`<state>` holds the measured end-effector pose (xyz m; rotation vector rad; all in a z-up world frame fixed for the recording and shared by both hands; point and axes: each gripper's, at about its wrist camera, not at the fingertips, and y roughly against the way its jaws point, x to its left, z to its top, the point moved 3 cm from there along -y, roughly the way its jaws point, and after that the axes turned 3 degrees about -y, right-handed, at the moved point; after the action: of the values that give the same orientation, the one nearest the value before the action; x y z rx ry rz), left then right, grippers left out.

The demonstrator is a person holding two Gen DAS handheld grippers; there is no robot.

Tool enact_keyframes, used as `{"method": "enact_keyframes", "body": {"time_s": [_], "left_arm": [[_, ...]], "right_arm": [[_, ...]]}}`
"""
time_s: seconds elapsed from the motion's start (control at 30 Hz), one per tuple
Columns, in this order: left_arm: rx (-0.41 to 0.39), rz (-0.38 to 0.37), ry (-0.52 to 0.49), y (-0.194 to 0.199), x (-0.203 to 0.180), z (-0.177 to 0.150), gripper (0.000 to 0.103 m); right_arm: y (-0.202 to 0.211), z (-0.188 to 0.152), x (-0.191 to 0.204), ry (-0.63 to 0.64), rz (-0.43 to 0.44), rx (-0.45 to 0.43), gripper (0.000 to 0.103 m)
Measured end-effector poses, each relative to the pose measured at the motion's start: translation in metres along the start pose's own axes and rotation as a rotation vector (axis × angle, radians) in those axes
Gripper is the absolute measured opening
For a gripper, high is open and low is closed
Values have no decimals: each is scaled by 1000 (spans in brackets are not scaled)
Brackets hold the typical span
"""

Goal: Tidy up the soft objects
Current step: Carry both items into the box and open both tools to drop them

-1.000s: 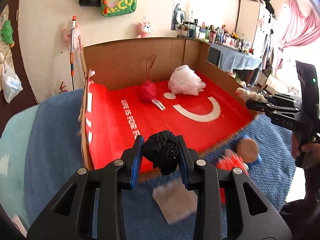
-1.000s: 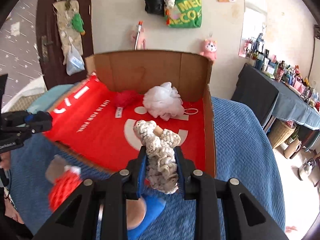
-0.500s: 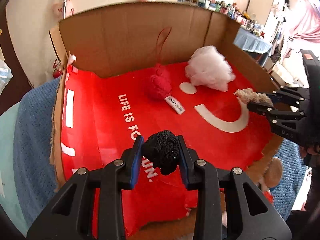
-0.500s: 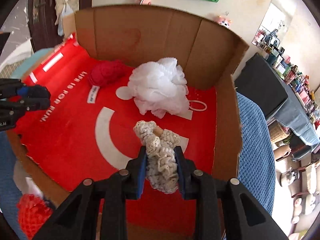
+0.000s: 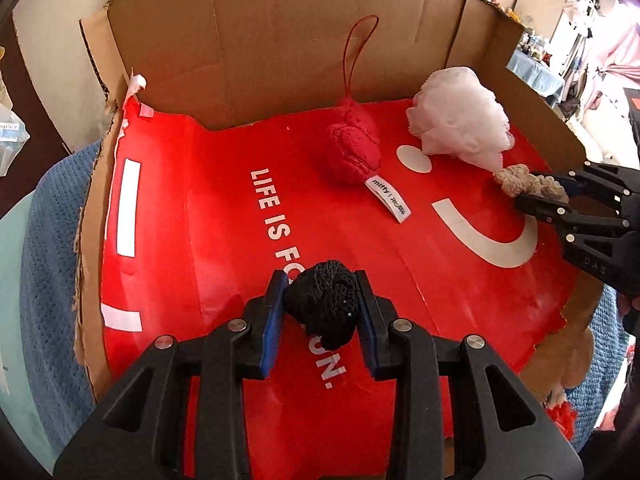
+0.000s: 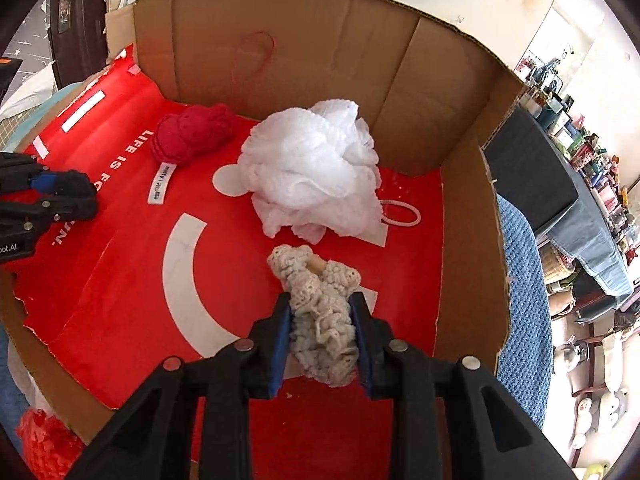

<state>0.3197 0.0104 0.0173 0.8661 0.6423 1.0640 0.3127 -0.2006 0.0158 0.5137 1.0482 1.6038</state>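
Both views are brightly and evenly lit by daylight. In the left wrist view the window area [image 5: 616, 32] at the upper right is blown out to white. Soft glare is seen on the glossy red liner [image 5: 200, 208]. Only faint shadows are cast. Straight carton edges are bent by fisheye distortion, and the corners are cut off by a dark vignette. The centre is rendered sharp; the margins are smeared.

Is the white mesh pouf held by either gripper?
No, the white mesh pouf lies free on the red box floor, with no gripper touching it.
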Motion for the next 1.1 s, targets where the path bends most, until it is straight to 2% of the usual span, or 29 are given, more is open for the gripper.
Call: {"method": "enact_keyframes", "body": {"time_s": [0.8,0.83,0.87,0.9,1.1], "left_arm": [[-3,66,-14,-1,-4,-4,32],[-4,67,-15,0,-5,-4,35],[-3,67,-15,0,-6,-5,45],[-4,67,-11,0,-6,-5,48],[-24,73,-25,3,-12,-5,52]], "right_arm": [[-1,3,0,21,5,13,33],[-1,3,0,22,5,13,34],[0,3,0,26,3,13,35],[0,3,1,30,0,12,35],[0,4,2,29,2,14,37]]}}
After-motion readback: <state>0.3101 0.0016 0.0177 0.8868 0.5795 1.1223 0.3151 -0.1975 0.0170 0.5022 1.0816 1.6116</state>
